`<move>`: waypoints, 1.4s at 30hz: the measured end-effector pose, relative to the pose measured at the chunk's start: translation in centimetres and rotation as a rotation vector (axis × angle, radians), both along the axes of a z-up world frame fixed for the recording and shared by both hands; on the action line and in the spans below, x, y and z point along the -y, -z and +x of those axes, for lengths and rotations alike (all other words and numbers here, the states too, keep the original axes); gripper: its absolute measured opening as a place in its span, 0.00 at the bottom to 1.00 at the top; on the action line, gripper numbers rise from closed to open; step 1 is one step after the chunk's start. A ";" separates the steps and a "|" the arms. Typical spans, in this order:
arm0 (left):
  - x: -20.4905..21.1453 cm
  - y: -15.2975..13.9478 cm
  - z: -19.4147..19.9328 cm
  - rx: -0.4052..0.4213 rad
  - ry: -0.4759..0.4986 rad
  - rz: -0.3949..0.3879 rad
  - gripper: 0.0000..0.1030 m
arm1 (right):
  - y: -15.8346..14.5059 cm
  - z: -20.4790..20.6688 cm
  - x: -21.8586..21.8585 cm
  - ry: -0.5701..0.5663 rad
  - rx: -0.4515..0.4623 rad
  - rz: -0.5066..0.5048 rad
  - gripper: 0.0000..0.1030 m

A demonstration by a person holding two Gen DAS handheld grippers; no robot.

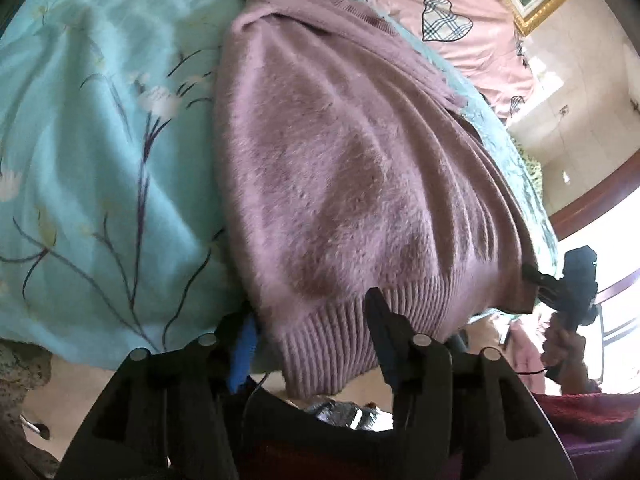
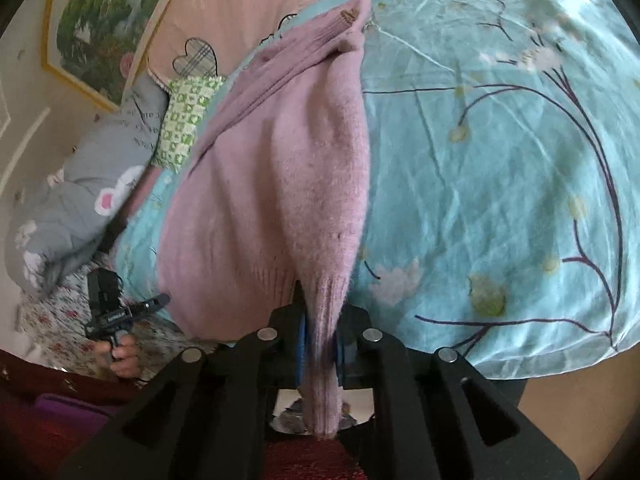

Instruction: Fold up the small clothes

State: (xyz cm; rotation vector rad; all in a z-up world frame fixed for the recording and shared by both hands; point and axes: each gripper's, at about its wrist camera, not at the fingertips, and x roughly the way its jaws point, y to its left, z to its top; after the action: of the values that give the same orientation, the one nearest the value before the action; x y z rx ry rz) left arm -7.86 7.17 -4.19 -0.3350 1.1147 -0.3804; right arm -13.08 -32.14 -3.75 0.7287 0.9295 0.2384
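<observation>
A fuzzy mauve knit sweater (image 1: 340,168) lies stretched over a light blue floral bedsheet (image 1: 100,160), its ribbed hem toward me. My left gripper (image 1: 312,332) is open, its fingers straddling the hem's left corner with a wide gap. My right gripper (image 2: 322,340) is shut on the hem's other corner, the ribbed cloth (image 2: 326,360) pinched between the blue pads. It also shows in the left wrist view (image 1: 536,276) at the sweater's right corner. The sweater in the right wrist view (image 2: 280,184) runs away toward the collar. The left gripper (image 2: 160,302) shows there at the left.
A pink quilt with plaid hearts (image 1: 460,20) lies beyond the sheet. A grey cartoon pillow (image 2: 92,184) and a green checked cushion (image 2: 186,120) sit at the bed's far side. A framed picture (image 2: 100,12) hangs on the wall. The bed edge is just before me.
</observation>
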 end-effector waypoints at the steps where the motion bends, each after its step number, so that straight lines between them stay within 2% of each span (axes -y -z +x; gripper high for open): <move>1: 0.5 -0.2 -0.1 0.022 0.006 0.024 0.38 | 0.1 0.1 0.1 0.004 0.003 0.006 0.13; 2: 0.9 -0.3 -0.1 0.044 0.017 0.056 0.03 | 0.2 0.2 0.0 0.006 0.007 0.009 0.13; 7: -0.7 -1.1 -0.7 0.059 -0.008 0.000 0.03 | 0.0 -0.3 -0.1 0.002 0.005 0.001 0.06; 12: -2.8 -3.1 -2.3 0.131 -0.040 -0.091 0.03 | 0.1 -1.6 1.3 0.014 0.024 0.088 0.06; 18: -4.6 -8.0 -2.0 0.228 -0.074 -0.197 0.03 | -2.9 -0.6 0.8 -0.065 0.173 0.230 0.06; 23: -5.8 -12.5 0.9 0.337 -0.084 -0.243 0.03 | -6.8 2.2 1.7 -0.056 0.314 0.313 0.06; 28: -6.9 -16.0 6.3 0.441 -0.119 -0.278 0.03 | -9.5 7.4 3.6 -0.017 0.382 0.300 0.06; 32: -6.7 -17.1 12.5 0.482 -0.143 -0.242 0.03 | -10.4 12.7 5.0 0.030 0.385 0.247 0.06; 37: -5.8 -16.0 21.6 0.459 -0.157 -0.193 0.03 | -10.0 20.7 7.6 0.133 0.321 0.185 0.06; 42: -5.1 -12.5 30.5 0.378 -0.194 -0.129 0.03 | -8.3 27.6 9.1 0.214 0.235 0.128 0.06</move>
State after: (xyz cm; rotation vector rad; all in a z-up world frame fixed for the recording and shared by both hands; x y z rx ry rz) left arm 22.68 12.24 8.28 -0.4601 0.6825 -0.3278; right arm 14.56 -41.22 4.59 0.8917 0.6112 0.1910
